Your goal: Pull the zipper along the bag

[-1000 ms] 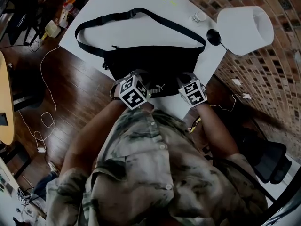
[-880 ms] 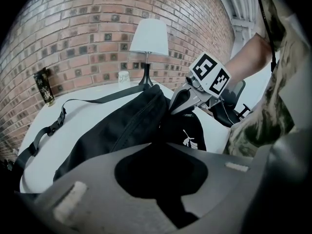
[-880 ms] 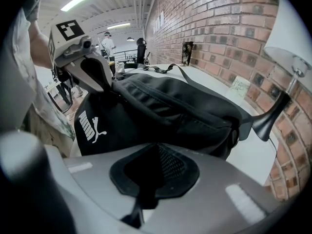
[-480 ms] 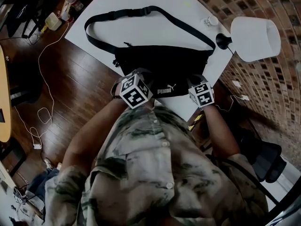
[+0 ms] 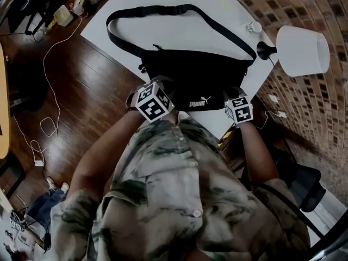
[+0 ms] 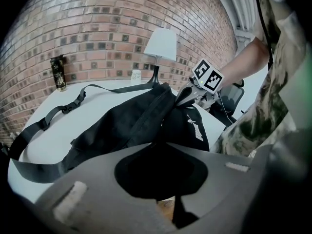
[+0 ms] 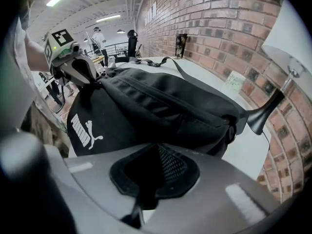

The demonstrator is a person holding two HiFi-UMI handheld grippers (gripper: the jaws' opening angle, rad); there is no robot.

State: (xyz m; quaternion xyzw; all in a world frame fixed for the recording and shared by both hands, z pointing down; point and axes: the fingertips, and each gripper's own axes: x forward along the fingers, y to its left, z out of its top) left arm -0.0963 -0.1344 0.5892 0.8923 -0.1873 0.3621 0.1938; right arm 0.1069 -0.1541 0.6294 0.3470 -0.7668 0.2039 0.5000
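A black waist bag with a white logo lies on the white table, its strap looped toward the far side. My left gripper grips the bag's near left corner, and in its own view the left gripper is shut on black fabric. My right gripper holds the near right end, and the right gripper view shows the right gripper shut on black mesh fabric. The bag is lifted and stretched between them. Whether either holds the zipper pull is hidden.
A white-shaded lamp stands at the table's right corner with a small white cup beside it. A dark can stands by the brick wall. Cables trail over the wooden floor on the left.
My left gripper has drawn to the left, away from the bag's logo, so the gap between the two grippers is wider. Both keep their grip on the bag.
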